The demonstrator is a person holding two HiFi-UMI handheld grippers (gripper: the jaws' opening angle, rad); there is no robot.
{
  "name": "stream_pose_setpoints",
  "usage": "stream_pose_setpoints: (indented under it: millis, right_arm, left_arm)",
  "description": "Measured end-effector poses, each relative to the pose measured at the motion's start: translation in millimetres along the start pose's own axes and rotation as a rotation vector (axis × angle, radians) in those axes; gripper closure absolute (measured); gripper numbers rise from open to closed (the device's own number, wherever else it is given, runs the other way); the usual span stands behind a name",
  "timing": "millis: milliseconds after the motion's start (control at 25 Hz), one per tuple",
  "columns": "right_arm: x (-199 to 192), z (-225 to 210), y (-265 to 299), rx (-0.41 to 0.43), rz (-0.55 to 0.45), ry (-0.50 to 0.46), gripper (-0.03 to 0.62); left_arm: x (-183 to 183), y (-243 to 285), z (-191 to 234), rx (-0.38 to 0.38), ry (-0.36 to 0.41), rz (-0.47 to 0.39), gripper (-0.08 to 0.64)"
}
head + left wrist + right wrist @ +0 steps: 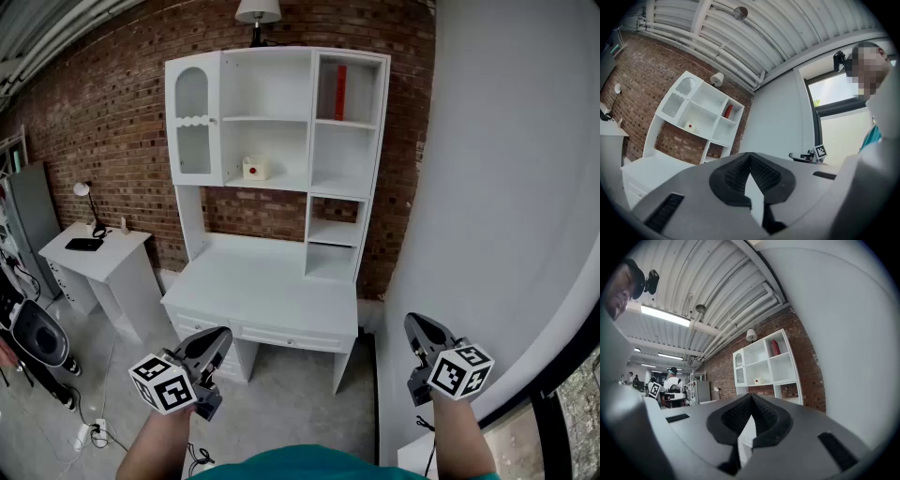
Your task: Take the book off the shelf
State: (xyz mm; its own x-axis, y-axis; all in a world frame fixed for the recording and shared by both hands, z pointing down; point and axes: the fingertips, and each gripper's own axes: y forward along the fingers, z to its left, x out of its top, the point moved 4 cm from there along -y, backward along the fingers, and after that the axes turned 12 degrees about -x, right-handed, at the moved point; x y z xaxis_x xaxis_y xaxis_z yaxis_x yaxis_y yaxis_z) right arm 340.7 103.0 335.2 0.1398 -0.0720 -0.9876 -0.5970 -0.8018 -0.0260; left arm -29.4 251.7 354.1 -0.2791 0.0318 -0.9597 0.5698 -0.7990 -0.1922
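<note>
Head view: the red book [340,92] stands upright in the top right compartment of the white shelf unit [312,122], untouched. We hold the left gripper [221,336] and right gripper [413,322] low, well apart from it. Left gripper view: jaws together, nothing between them. Right gripper view: jaws likewise closed and empty. We judge that approach, grasp and removal are all yet to be done.

The white shelf unit [311,141] holds a red book [340,92] upright top right and a small box [255,168] mid-shelf.

Red book [340,92] upright in white shelf [349,123]
</note>
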Motion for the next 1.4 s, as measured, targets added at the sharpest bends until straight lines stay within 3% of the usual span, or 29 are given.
stream_pose_setpoints:
  millis: [560, 880, 1160, 1400]
  right_arm:
    - [15, -31, -5, 0.039, 0.001, 0.000, 0.572]
    - [16, -43, 0, 0.048, -0.005, -0.015, 0.571]
    - [7, -51, 39, 0.021, 0.005, -0.012, 0.571]
    - [6, -56, 109, -0.054, -0.019, -0.059, 0.571]
  left_arm:
    - [-8, 35, -32, 0.020, 0.020, -0.014, 0.552]
    - [-18, 57, -36, 0.009, 0.011, 0.023, 0.552]
    - [-13, 73, 7, -0.010, 0.004, 0.017, 0.552]
    - [-11, 108, 97, -0.084, -0.012, 0.003, 0.552]
